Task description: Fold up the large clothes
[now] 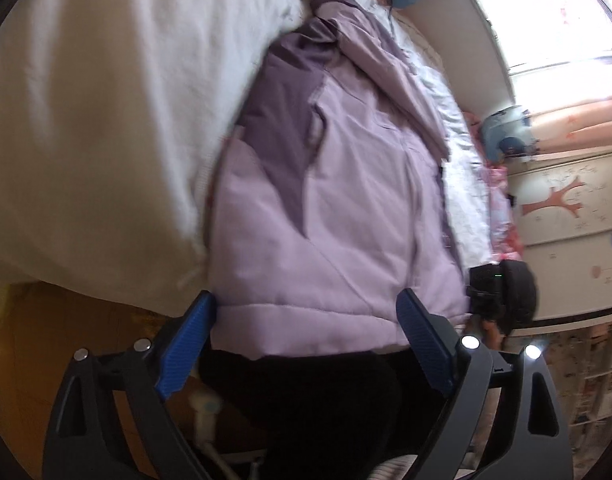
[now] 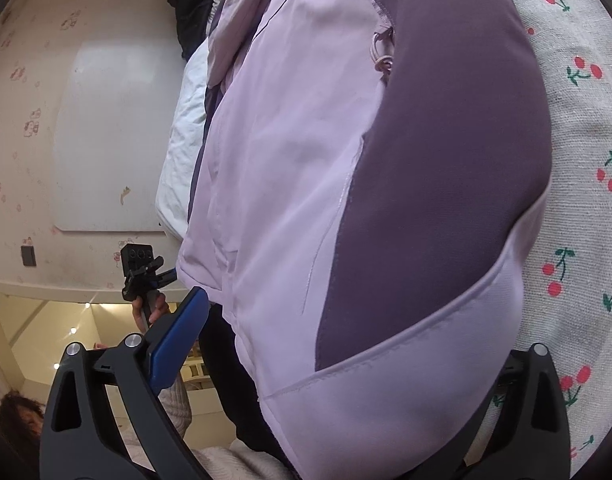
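Observation:
A padded jacket [image 1: 346,200], lilac with dark purple panels, lies spread lengthwise on the bed, its hem towards me. In the left wrist view my left gripper [image 1: 306,296] stands wide open, with the hem between its blue pads [image 1: 182,352]. In the right wrist view the jacket [image 2: 306,160] fills the middle. My right gripper [image 2: 358,312] is also wide open. Its left pad [image 2: 178,336] stands apart from the cloth, and the jacket's lower corner hides its right finger. Each view shows the other gripper's body at the hem's far corner, held in a hand [image 1: 486,292] [image 2: 140,268].
A white duvet [image 1: 106,120] lies along the jacket's left side, and a cherry-print sheet [image 2: 586,160] along its right. A dark garment [image 2: 190,4] sits at the bed's far end. The person's dark trousers [image 1: 306,400] are at the near edge. A painted wardrobe [image 1: 566,200] stands beyond.

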Tool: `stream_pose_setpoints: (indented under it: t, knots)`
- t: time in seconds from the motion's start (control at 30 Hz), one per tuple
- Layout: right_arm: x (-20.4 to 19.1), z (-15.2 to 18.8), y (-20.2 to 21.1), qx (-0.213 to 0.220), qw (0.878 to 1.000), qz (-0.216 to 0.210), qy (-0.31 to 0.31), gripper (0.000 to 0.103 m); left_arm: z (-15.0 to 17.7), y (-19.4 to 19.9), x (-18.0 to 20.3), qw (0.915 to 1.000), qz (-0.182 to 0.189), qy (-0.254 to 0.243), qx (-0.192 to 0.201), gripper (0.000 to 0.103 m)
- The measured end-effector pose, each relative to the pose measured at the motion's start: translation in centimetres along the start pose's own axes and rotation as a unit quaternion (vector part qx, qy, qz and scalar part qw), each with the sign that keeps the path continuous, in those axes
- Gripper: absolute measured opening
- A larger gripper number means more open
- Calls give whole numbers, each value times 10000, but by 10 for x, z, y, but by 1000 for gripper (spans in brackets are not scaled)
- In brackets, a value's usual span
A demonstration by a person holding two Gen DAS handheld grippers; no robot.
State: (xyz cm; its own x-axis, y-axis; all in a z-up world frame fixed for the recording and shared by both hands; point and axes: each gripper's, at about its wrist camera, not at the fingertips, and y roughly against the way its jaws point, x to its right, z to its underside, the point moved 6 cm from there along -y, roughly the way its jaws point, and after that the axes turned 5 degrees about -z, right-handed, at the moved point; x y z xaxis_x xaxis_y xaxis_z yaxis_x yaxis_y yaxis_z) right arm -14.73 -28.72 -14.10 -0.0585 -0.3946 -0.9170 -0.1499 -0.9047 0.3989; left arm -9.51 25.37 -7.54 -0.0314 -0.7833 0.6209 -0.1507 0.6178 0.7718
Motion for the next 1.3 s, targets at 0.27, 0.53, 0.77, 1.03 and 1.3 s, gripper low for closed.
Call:
stream_pose_setpoints:
  t: [0.27,0.53,0.77,1.03,1.3]
  knots:
    - [4,1,0,12,10000,-43,-17,95,-1,-13,17,9956,-638,-623,-273,94]
    - [-4,-1,2,203,9991,300,215,54,-2,-27,-6,9998,-65,-12,-208,73]
    - [-66,-23,41,1451,9843,-419,909,22,-18,-6,50,9988,-8,-480,107,19]
    - [-182,-54,140,2527,9433,-872,1969,21,-36,58,143,9894,787,-914,807,16]
    - [-155,56,196,2274,9447,-721,2249,25,69,49,126,9851,1031,-1373,-28,18]
